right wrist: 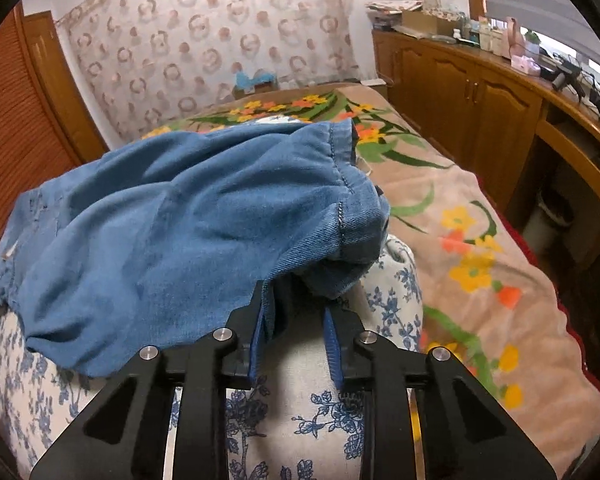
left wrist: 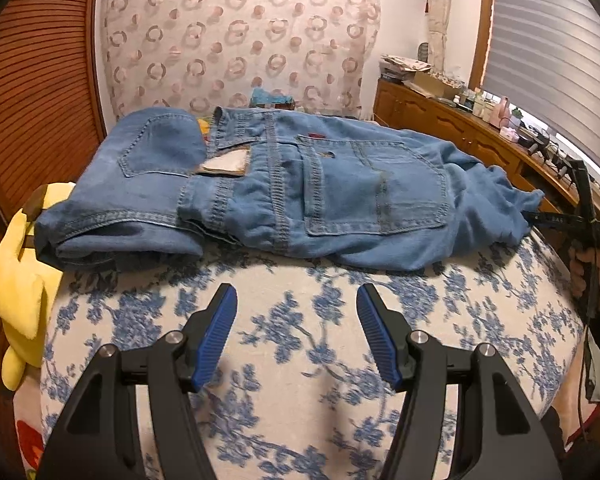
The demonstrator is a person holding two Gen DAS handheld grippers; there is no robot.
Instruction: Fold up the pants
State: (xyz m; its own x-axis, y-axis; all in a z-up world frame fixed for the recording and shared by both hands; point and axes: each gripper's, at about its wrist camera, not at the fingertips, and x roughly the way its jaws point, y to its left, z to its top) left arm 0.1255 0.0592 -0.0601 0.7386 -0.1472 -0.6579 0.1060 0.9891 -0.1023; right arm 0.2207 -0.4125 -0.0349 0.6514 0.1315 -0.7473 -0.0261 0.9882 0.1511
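Blue denim pants (left wrist: 340, 188) lie folded lengthwise across a blue-flowered cushion (left wrist: 300, 344), back pockets up, waist at the left and legs trailing right. My left gripper (left wrist: 296, 294) hovers open over the bare cushion just short of the pants, with nothing between its fingers. In the right wrist view my right gripper (right wrist: 294, 296) has its jaws narrow on the bunched leg end of the pants (right wrist: 180, 220), and denim fills the gap at the tips. A hand (left wrist: 584, 272) holds that gripper at the right edge of the left wrist view.
A yellow plush toy (left wrist: 20, 264) sits against the cushion's left side under the waist. A flowered blanket (right wrist: 480, 240) covers the bed to the right. Wooden cabinets (right wrist: 460, 88) with clutter on top line the right wall. A slatted wooden door (left wrist: 40, 80) is on the left.
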